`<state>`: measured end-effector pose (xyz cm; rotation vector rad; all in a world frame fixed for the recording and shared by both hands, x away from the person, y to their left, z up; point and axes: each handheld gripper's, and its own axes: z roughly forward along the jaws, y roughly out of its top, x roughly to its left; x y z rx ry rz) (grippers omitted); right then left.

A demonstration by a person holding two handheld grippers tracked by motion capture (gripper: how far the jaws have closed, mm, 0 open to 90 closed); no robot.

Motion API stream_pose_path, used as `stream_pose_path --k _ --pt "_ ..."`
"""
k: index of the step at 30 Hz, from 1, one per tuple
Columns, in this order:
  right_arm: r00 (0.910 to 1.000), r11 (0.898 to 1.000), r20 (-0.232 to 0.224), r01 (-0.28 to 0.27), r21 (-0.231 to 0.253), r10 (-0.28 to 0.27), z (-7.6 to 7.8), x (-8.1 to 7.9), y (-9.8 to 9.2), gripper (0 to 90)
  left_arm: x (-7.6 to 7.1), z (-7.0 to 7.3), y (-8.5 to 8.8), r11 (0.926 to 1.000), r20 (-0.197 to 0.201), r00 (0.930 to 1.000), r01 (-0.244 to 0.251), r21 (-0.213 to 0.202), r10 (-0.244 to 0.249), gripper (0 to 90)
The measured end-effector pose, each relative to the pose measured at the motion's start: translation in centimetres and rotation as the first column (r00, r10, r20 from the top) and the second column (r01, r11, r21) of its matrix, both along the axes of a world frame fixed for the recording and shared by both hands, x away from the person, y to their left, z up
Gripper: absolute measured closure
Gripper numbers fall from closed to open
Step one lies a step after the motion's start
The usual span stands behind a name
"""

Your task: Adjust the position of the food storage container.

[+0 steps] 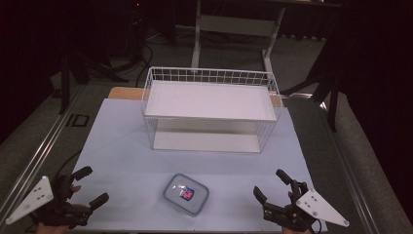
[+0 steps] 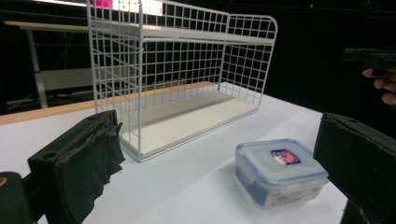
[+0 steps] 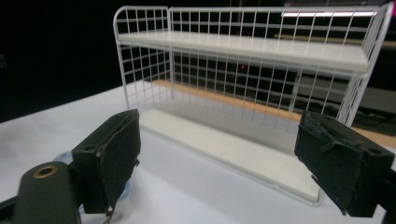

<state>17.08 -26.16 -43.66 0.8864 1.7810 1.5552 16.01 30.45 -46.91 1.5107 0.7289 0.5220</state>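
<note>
one lidded box (image 1: 186, 194), one wire rack (image 1: 210, 108), two grippers.

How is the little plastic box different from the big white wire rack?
The plastic box is small and low; the wire rack is much bigger and taller.
The plastic box has see-through walls and a closed lid with a red and blue label; the wire rack has open white mesh sides and two flat shelves.
The plastic box sits near the table's front edge, between the two open grippers; the wire rack stands farther back.
Both rest on the same white table.
</note>
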Motion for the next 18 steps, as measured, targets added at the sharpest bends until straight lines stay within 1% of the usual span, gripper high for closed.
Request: stream_pose_path --k 2,3,5,6,7,8,9,10,11,12,13,14,17,18 --pt "1.0000 1.000 0.001 0.003 0.001 -0.003 0.2 0.1 0.2 13.8 0.1 0.4 0.0 0.9993 -0.019 0.9998 0.009 -0.036 -0.010 1.9" --pt "1.0000 1.000 0.004 -0.002 0.001 0.002 0.4 0.1 0.4 13.8 0.0 0.4 0.0 0.9990 -0.022 0.9998 0.001 -0.045 -0.002 1.9" --pt "0.9999 1.000 0.012 0.000 -0.005 0.000 0.5 0.1 0.6 13.8 -0.1 0.5 -0.1 0.9992 -0.026 0.9996 -0.002 -0.040 0.001 1.8" --pt "0.9999 1.000 0.016 0.002 -0.008 -0.001 0.7 0.2 0.9 13.8 0.1 0.6 -0.1 0.9981 -0.042 0.9984 0.037 -0.049 -0.040 1.8" --pt "0.9998 1.000 0.019 -0.001 -0.008 0.001 0.7 0.2 1.0 13.8 0.3 0.7 -0.3 0.9978 -0.061 0.9967 0.051 -0.043 -0.054 1.9" --pt "0.9998 1.000 0.019 -0.006 -0.003 0.006 0.8 0.3 1.1 13.7 0.5 0.7 -0.5 0.9985 -0.071 0.9961 0.052 -0.020 -0.053 1.9" --pt "0.9998 1.000 0.019 -0.006 -0.003 0.006 0.8 0.3 1.1 13.7 0.5 0.7 -0.5 0.9985 -0.071 0.9961 0.052 -0.020 -0.053 1.9" --pt "0.9998 1.000 0.019 -0.008 -0.003 0.008 0.8 0.4 1.2 13.7 0.6 0.7 -0.6 0.9979 -0.070 0.9955 0.064 0.009 -0.063 1.9" --pt "0.9998 1.000 0.016 -0.012 -0.001 0.012 0.8 0.4 1.3 13.8 0.8 0.7 -0.8 0.9974 -0.074 0.9950 0.069 0.023 -0.067 2.3" --pt "0.9998 1.000 0.016 -0.012 -0.001 0.012 0.8 0.4 1.3 13.8 0.8 0.7 -0.8 0.9974 -0.074 0.9950 0.069 0.023 -0.067 5.7" --pt "0.9997 1.000 0.015 -0.019 0.001 0.019 0.8 0.5 1.4 13.8 1.2 0.4 -1.0 0.9958 -0.092 0.9921 0.087 0.027 -0.084 5.7" --pt "0.9996 1.000 0.004 -0.026 0.000 0.026 0.7 0.8 1.7 13.8 1.6 0.0 -1.3 0.9946 -0.109 0.9897 0.097 0.037 -0.093 9.4" --pt "0.9994 0.999 -0.006 -0.034 0.005 0.034 0.7 0.9 1.7 13.8 1.9 -0.3 -1.7 0.9937 -0.118 0.9884 0.102 0.045 -0.096 16.1" --pt "0.9993 0.999 -0.007 -0.036 0.007 0.036 0.6 0.9 1.7 13.8 2.1 -0.6 -2.1 0.9898 -0.127 0.9844 0.129 0.059 -0.121 23.6"
